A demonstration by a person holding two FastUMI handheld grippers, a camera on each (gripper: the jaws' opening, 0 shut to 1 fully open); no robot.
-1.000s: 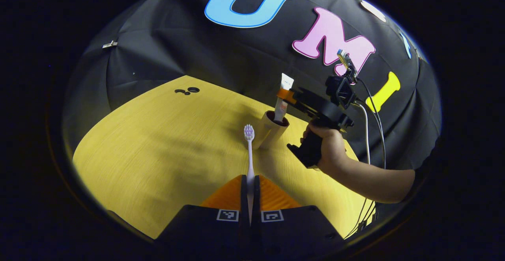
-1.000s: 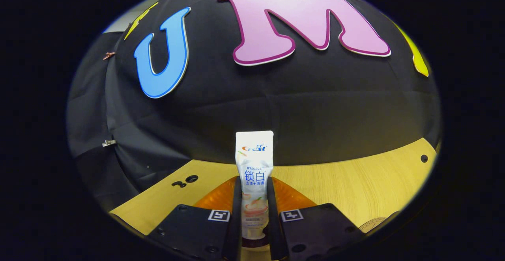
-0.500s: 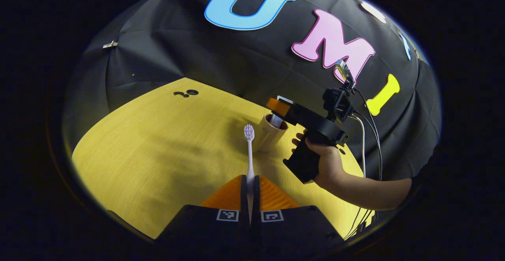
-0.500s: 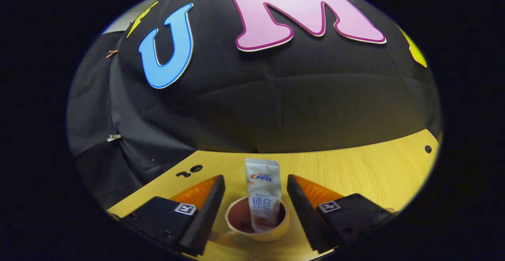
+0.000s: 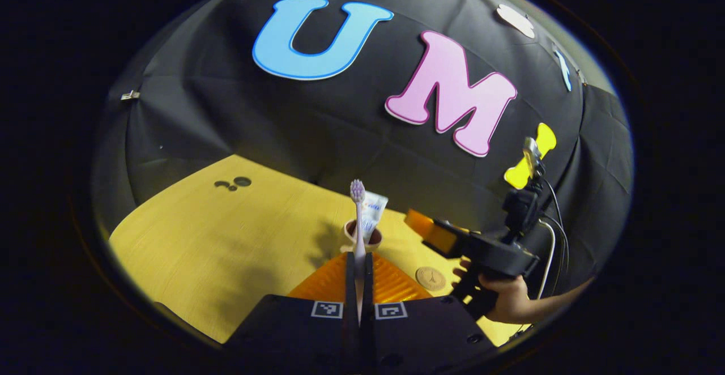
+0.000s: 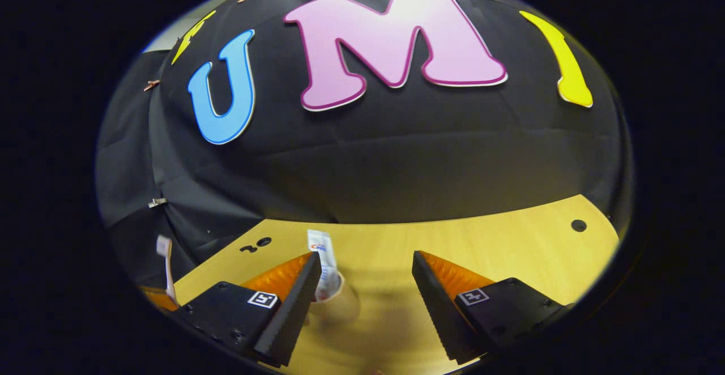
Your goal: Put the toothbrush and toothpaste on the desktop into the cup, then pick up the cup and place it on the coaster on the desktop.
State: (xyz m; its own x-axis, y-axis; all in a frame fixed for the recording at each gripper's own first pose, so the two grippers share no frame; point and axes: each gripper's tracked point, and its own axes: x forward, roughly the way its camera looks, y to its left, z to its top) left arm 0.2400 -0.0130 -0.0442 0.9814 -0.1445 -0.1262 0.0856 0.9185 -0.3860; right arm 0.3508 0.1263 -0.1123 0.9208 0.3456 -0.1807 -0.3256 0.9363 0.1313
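The left tongs (image 5: 359, 261) were clamped on the toothbrush (image 5: 357, 216), whose lower handle was hidden between them. Its bristles stood in front of the cup (image 5: 362, 238) on the table (image 5: 226, 239), hiding part of the cup. The toothpaste (image 5: 371, 212) stood inside the cup. The right tongs (image 6: 362, 284) were apart, holding nothing, beside the cup. The coaster (image 5: 430, 278) lay near, partly cut off.

The yellow wood-grain bench (image 5: 226, 233) carries a cup (image 5: 362, 240) standing upright toward its far edge. A round coaster (image 5: 430, 278) lies flat on the bench, apart from the cup. Small dark holes (image 5: 233, 183) mark a far corner.
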